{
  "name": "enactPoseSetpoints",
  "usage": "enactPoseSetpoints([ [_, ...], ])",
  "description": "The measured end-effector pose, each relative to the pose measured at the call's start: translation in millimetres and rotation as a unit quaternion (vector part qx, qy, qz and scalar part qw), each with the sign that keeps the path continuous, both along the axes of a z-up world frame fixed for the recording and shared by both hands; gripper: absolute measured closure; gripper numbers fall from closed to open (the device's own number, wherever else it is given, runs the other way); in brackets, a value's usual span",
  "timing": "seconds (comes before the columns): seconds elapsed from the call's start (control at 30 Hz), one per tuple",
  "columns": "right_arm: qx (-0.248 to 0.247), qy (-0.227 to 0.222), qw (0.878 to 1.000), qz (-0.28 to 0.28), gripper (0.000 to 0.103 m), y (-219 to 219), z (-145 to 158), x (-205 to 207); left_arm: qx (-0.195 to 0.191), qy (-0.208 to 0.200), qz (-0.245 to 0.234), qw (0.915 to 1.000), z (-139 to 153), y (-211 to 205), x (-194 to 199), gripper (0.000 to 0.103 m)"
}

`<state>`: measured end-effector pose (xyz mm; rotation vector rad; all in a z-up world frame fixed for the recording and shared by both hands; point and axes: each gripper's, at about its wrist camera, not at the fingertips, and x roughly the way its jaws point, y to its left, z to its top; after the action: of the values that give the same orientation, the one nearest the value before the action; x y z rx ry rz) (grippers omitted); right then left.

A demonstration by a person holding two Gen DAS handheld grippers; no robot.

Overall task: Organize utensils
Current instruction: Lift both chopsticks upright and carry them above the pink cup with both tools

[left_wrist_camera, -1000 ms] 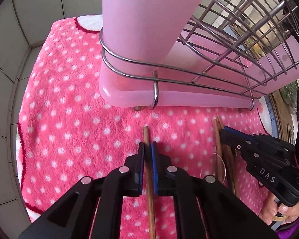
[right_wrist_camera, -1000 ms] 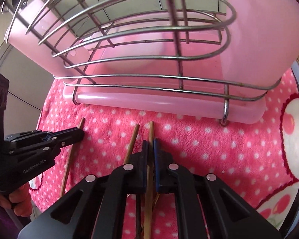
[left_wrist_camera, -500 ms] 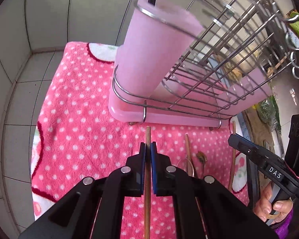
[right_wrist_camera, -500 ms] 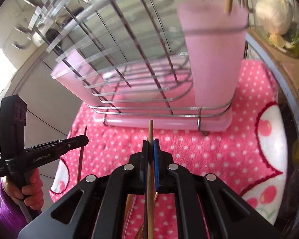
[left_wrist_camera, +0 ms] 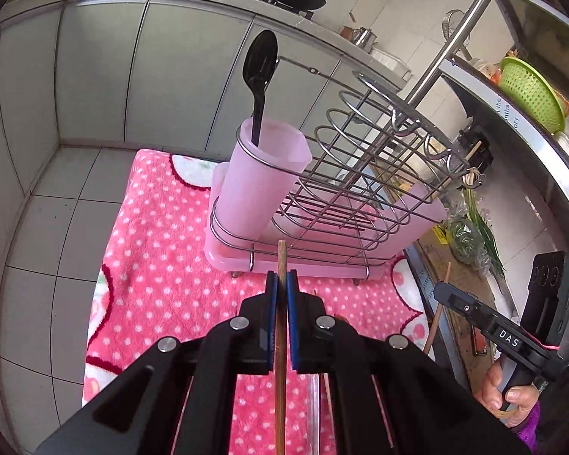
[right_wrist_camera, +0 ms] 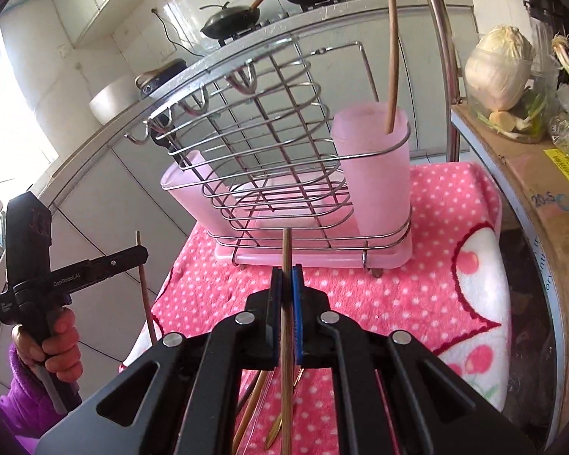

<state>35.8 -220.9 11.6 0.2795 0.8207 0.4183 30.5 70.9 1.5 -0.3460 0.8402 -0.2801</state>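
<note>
Both claws, left claw (left_wrist_camera: 281, 280) and right claw (right_wrist_camera: 286, 275), each pinch a chopstick (left_wrist_camera: 280, 326).

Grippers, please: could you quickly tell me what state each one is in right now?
Left gripper: closed on a chopstick.
Right gripper: closed on another chopstick.

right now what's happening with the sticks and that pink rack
A person is sorting utensils with two tools. The left hand-held gripper is shut on a wooden chopstick, and the right hand-held gripper is shut on another chopstick. Both are raised above the pink dotted towel, facing the wire rack. Its pink cup holds a black spoon.
</note>
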Motion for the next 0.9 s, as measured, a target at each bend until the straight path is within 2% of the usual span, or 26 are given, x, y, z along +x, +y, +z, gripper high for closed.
enactPoseSetpoints([
  [0.53, 0.016, -0.054, 0.998, -0.023, 0.098, -17.1, 36.0, -30.0, -0.018, -0.072, 0.014, 0.9971, 39.4, 9.4, -27.8, 0.098],
  [0.9, -0.006, -0.114, 0.992, -0.046, 0.098, -33.5, 92.1, -20.0, -0.004, -0.141, 0.024, 0.9897, 95.3, 16.9, -33.9, 0.098],
])
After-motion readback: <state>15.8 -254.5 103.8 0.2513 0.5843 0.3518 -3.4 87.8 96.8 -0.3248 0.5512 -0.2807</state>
